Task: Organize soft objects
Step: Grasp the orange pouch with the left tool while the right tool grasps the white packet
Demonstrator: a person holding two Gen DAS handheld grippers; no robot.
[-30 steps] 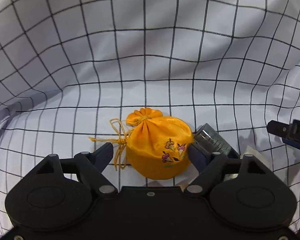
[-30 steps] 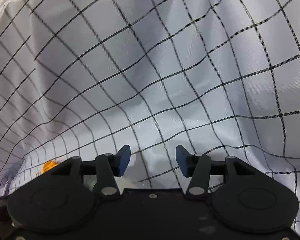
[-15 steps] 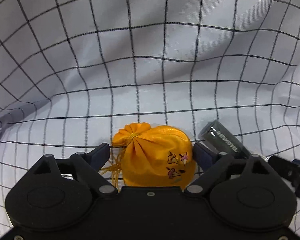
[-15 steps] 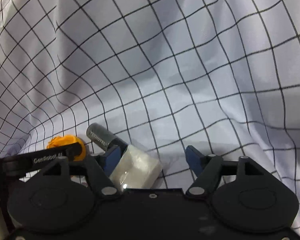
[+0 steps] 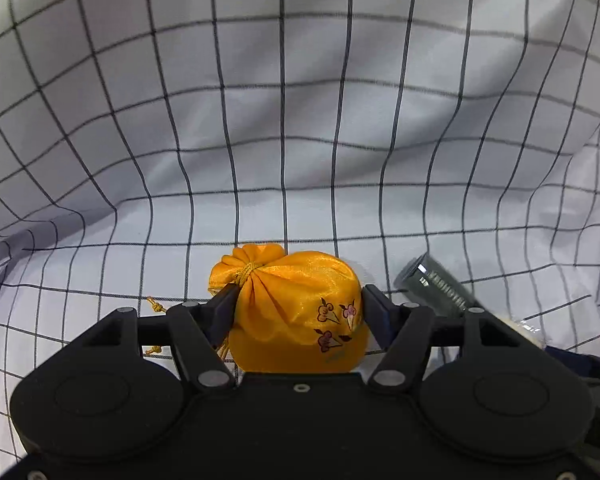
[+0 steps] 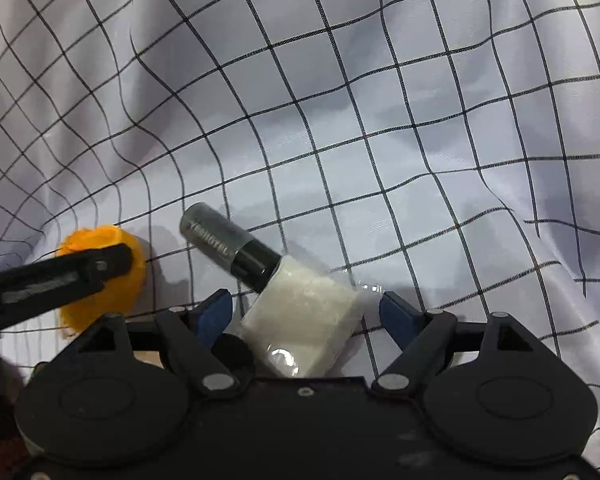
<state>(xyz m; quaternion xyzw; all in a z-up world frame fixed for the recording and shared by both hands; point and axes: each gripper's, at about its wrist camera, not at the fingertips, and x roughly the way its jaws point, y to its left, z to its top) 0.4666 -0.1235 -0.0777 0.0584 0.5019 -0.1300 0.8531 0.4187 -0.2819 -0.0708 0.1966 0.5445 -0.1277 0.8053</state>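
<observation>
Squeezing the orange pouch (image 5: 296,312), the left gripper (image 5: 296,310) jaws clamp it; right gripper (image 6: 304,312) jaws stand apart around a white packet (image 6: 304,324).

Checked cloth (image 5: 300,160) carries orange pouch (image 5: 300,312), grey tube (image 6: 228,246), white packet (image 6: 308,320).

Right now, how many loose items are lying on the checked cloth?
3. The orange pouch sits between the left gripper fingers, the dark tube lies beside it, and the white packet sits between the right gripper fingers. More may be hidden.
</observation>
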